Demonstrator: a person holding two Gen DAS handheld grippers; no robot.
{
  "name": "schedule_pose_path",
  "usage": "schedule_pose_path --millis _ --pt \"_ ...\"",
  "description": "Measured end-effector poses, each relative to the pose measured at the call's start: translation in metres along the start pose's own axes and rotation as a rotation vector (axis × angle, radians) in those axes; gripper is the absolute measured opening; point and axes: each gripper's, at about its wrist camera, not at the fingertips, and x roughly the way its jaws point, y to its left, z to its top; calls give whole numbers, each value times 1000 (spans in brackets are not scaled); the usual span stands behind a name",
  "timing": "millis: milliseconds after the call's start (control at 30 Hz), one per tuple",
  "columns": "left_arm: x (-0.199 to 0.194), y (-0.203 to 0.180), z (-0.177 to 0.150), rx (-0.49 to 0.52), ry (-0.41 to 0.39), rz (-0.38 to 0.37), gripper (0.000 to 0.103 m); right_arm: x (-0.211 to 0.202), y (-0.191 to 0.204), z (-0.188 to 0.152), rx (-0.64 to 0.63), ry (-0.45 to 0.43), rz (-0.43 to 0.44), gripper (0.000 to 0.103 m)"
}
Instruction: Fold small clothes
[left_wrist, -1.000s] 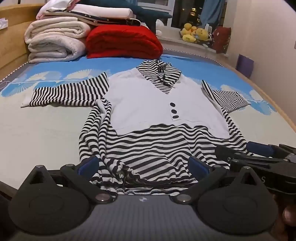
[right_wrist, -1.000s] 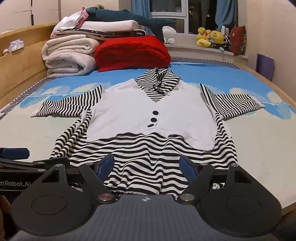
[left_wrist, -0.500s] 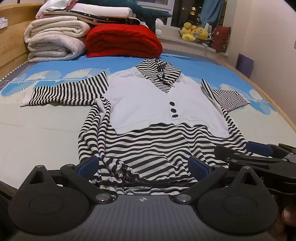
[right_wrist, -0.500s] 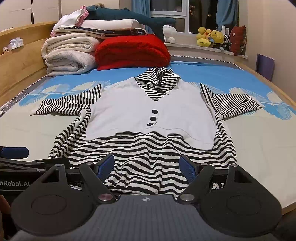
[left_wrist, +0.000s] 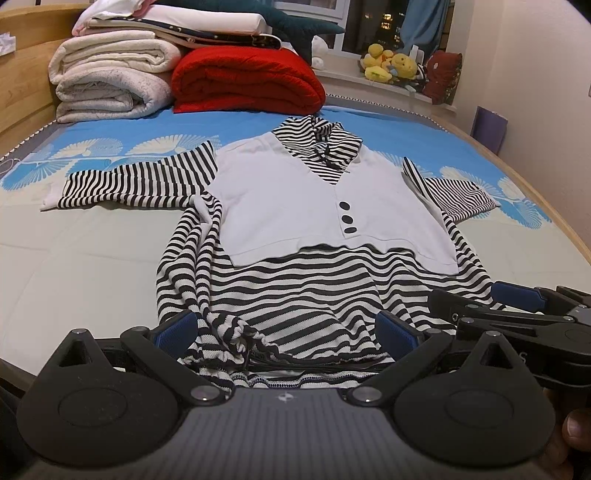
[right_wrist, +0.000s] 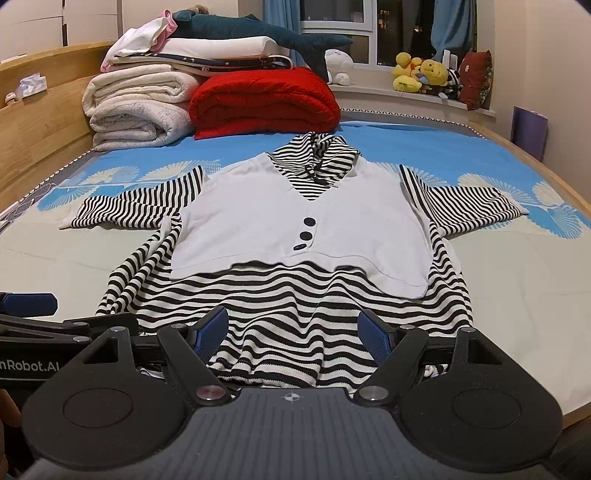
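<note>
Both the left gripper (left_wrist: 286, 330) and right gripper (right_wrist: 293, 328) gape wide, the striped top's (right_wrist: 280, 295) hem lying between their fingers, its near edge hidden.

Warm, even indoor light fills both views; the window (right_wrist: 369, 33) at upper centre is dark, with only small glints. Shadows are soft and faint. Focus is sharp throughout, without motion blur. Fisheye distortion bows the bed (left_wrist: 74, 266) edges, and the frame corners fall black.

At eleven o'clock I see folded cream blankets (right_wrist: 140, 110) touching a red blanket (right_wrist: 264, 99) at twelve; yellow plush toys (right_wrist: 421, 75) sit on the windowsill (right_wrist: 388, 96) at one o'clock.
</note>
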Motion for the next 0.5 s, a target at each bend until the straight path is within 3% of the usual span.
schedule_pose_path --millis 200,333,433,500 --pt "0 -1 -1 3 -2 -6 102 0 0 0 -1 -2 -3 79" --pt "-2 3 3 -6 -12 2 100 -2 -2 0 -21 -41 -70 78" --pt "-4 20 21 -27 19 0 99 -8 -25 12 60 -55 -97 76" --pt "-1 31 42 15 23 13 99 -14 -46 30 78 -84 -111 76"
